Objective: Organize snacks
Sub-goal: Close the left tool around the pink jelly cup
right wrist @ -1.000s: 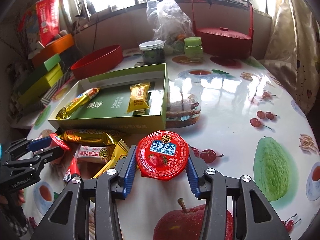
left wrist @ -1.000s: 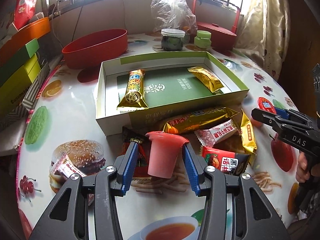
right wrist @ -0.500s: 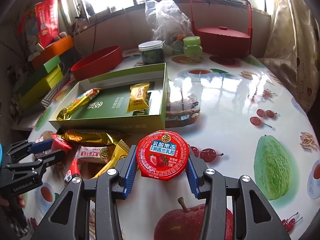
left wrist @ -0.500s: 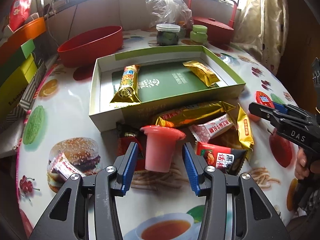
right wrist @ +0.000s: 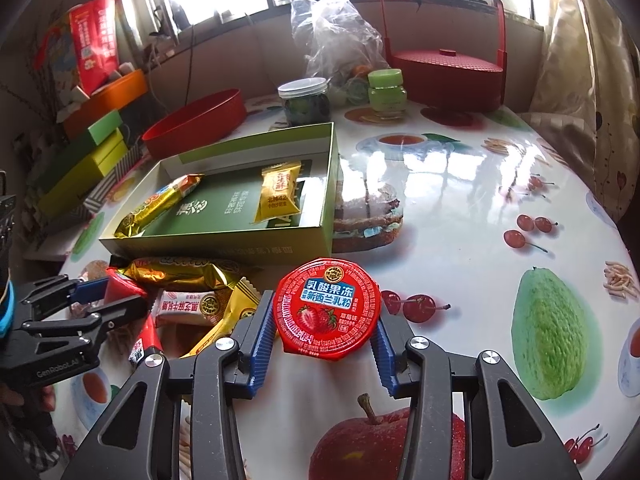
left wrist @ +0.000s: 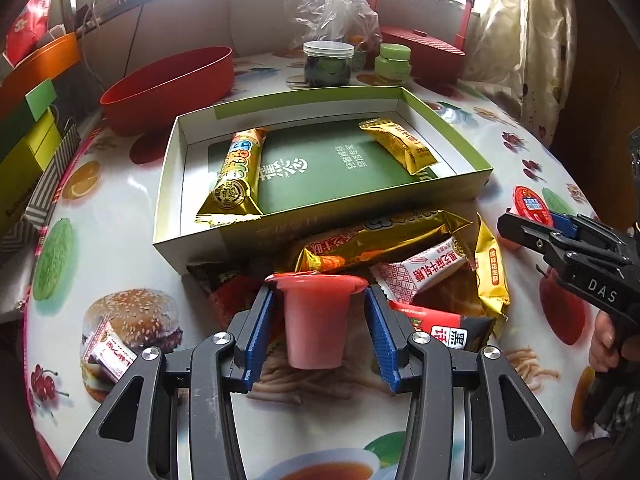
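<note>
My left gripper (left wrist: 318, 320) is shut on the rim of a pink jelly cup (left wrist: 316, 320), held above the table near a pile of wrapped snacks (left wrist: 404, 256). My right gripper (right wrist: 326, 316) is shut on a red-lidded jelly cup (right wrist: 328, 314), lid facing the camera; it also shows in the left wrist view (left wrist: 532, 206). The open green box (left wrist: 192, 136) lies beyond the pile and holds a long gold bar (left wrist: 236, 176) and a small gold packet (left wrist: 400, 146). The left gripper shows in the right wrist view (right wrist: 108, 300) beside the pile.
A red bowl (left wrist: 168, 84), a dark jar (left wrist: 328, 64), a green jar (left wrist: 394, 62), a plastic bag (left wrist: 328, 8) and a red basket (right wrist: 444, 68) stand at the back. Stacked boxes (left wrist: 28, 128) line the left edge. One small packet (left wrist: 110, 356) lies near left.
My left gripper has lifted the pink jelly cup a little and tipped down toward the box. My right gripper has stayed almost still with its cup.
</note>
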